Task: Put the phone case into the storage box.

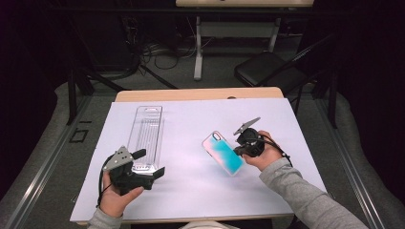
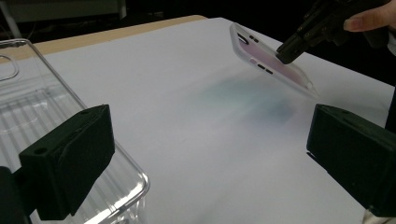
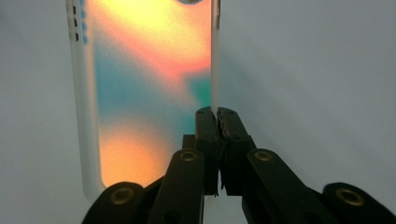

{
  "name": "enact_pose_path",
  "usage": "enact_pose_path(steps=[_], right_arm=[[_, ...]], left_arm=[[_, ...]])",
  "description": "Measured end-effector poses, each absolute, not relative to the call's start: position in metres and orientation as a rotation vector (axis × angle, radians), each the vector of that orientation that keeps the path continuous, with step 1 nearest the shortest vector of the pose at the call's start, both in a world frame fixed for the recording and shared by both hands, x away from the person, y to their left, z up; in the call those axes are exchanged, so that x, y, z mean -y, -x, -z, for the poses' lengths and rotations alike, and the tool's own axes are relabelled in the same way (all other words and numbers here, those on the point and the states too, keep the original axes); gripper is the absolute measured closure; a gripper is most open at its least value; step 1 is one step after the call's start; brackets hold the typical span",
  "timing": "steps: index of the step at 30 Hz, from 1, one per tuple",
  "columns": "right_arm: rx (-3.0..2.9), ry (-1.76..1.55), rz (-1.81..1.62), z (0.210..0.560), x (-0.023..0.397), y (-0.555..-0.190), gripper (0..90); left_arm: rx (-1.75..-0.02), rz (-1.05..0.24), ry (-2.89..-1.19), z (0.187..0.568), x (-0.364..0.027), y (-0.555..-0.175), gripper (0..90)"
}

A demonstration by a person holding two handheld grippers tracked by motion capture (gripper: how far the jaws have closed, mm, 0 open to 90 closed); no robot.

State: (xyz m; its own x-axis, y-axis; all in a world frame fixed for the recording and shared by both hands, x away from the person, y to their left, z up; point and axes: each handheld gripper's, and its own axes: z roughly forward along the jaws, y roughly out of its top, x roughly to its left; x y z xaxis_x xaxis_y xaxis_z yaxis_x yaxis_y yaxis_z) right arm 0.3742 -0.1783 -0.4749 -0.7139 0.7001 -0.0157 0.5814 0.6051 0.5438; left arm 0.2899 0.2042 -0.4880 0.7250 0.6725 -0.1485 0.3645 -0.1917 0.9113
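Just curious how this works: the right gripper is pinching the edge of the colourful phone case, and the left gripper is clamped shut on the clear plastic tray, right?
Not quite. The left gripper is open; the left gripper view shows its fingers spread wide beside the clear plastic tray, clamping nothing. The right gripper does pinch the phone case edge.

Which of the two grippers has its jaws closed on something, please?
The right gripper: its jaws pinch the side wall of the phone case, lifted off the white sheet. The left gripper stands open by the clear tray.
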Motion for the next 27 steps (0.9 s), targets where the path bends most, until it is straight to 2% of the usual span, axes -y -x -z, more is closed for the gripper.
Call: enact_pose_path(steps=[15,27], right_arm=[[-2.553,-1.053,-0.844,0.481,0.16,-0.378,87.9],[-2.529,-1.068,-0.867,0.486,0.157,-0.383,87.9]], left_arm=[[-0.823,-0.332,-1.813,0.48,-0.168,-0.317,2.4],[-0.865,-0.331,-1.785,0.479,-0.153,-0.335,5.8]])
